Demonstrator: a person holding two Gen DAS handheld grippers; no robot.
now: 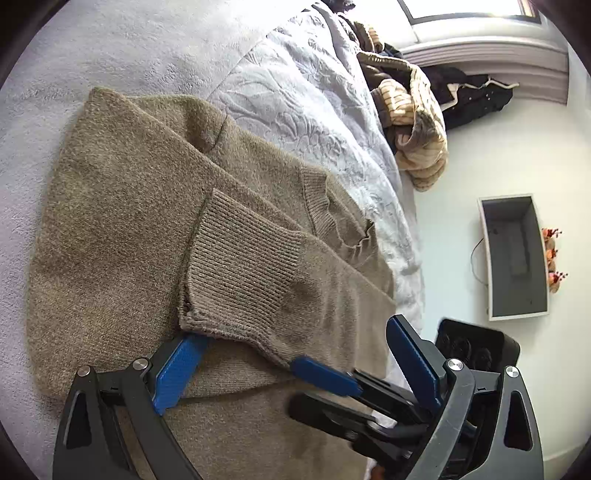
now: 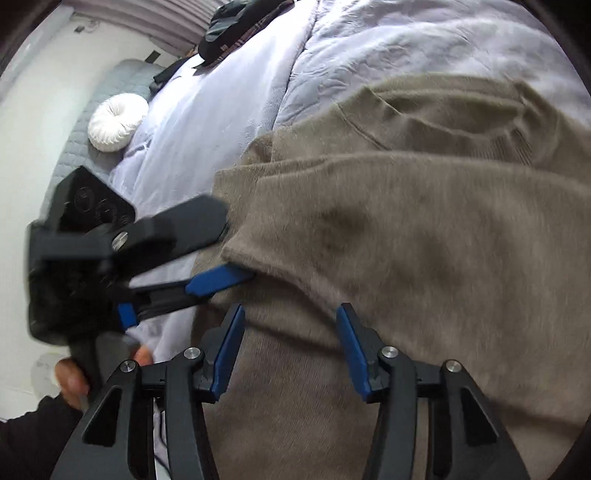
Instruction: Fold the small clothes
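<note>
A taupe knit sweater lies flat on a pale lilac blanket. One sleeve is folded across its body, and the ribbed cuff lies on top. My left gripper is open wide around the cuff. Its left fingertip is tucked under the cuff's edge, and the pads do not press. My right gripper hovers open over the sweater with nothing clamped. It also shows in the left wrist view as the right gripper, just beside the cuff. The left gripper sits at the sleeve's edge.
A heap of striped beige clothes and dark garments lies at the bed's far edge. A grey box with a white rim stands on the floor. A white round cushion and dark clothes lie farther off. A hand holds the left gripper.
</note>
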